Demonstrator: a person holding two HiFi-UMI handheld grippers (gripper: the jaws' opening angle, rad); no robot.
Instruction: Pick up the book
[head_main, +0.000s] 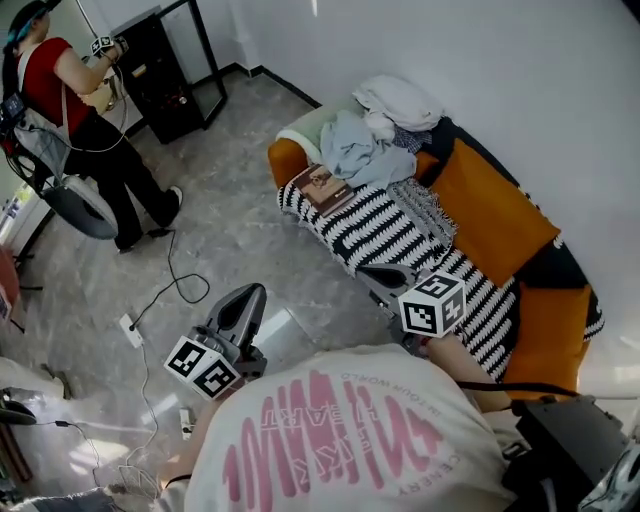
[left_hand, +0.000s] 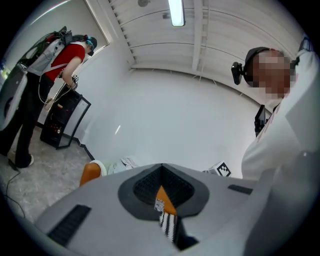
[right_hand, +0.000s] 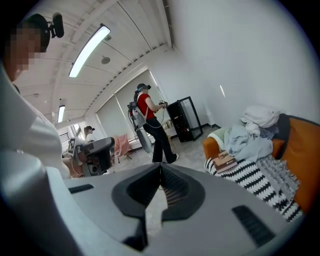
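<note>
The book (head_main: 322, 188), brown-covered, lies flat on the striped blanket near the sofa's left end; the right gripper view also catches the book (right_hand: 225, 162) at its right. My left gripper (head_main: 250, 295) hangs over the floor in front of the sofa, well short of the book, and in its own view the left gripper (left_hand: 161, 165) has its jaws shut with nothing in them. My right gripper (head_main: 385, 275) is at the sofa's front edge, to the right of the book. Its own view shows the right gripper (right_hand: 160, 165) shut and empty.
The orange sofa (head_main: 490, 215) carries a pile of clothes (head_main: 375, 135) just behind the book. A person in a red top (head_main: 70, 90) stands by a black cabinet (head_main: 165, 70) at the far left. Cables (head_main: 170, 290) and a power strip (head_main: 130, 330) lie on the floor.
</note>
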